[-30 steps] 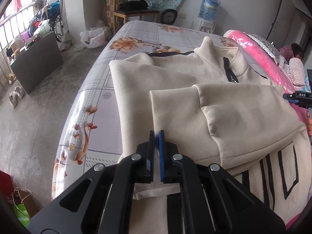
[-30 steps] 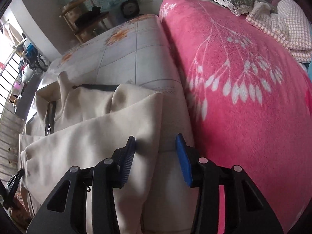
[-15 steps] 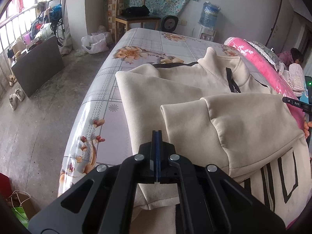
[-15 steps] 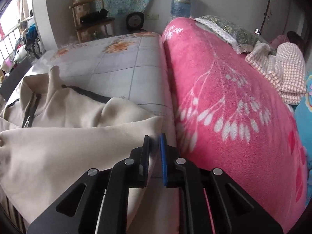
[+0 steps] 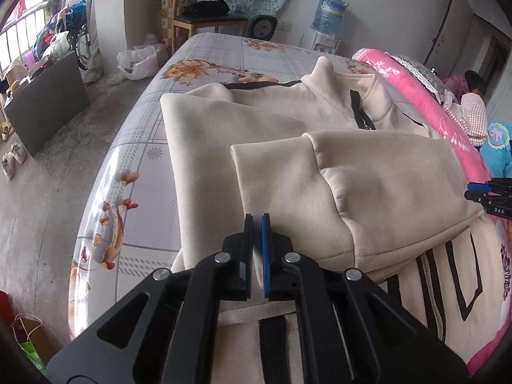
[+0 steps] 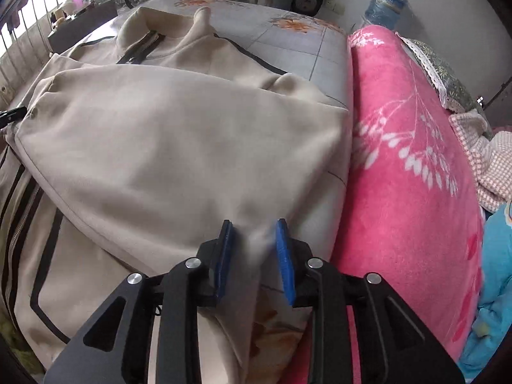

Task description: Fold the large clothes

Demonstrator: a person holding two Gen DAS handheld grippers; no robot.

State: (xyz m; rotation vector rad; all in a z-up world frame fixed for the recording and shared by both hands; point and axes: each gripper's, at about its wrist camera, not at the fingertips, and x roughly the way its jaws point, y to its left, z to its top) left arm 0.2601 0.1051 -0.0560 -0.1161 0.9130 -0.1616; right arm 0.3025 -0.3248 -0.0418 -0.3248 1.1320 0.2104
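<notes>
A large beige zip jacket [image 5: 320, 147] with black trim lies on the bed, both sleeves folded across its chest; it also shows in the right wrist view [image 6: 166, 147]. My left gripper [image 5: 256, 224] sits at the jacket's left side with its jaws almost closed, a thin gap between the pads; I cannot tell whether cloth is pinched. My right gripper [image 6: 252, 227] is partly open, straddling a raised ridge of beige cloth at the jacket's right edge. The right gripper's tip also shows in the left wrist view [image 5: 489, 192].
The bed has a flower-printed sheet [image 5: 134, 172]. A pink blanket [image 6: 409, 172] lies along the jacket's right side. Beyond the bed stand a wooden chair [image 5: 204, 16], a water bottle [image 5: 329, 12] and a dark cabinet [image 5: 44, 102] on the concrete floor.
The right gripper went from wide open to shut, and now stands partly open around the cloth. The left gripper closed fully, then parted slightly. Both views shifted toward the jacket's lower part.
</notes>
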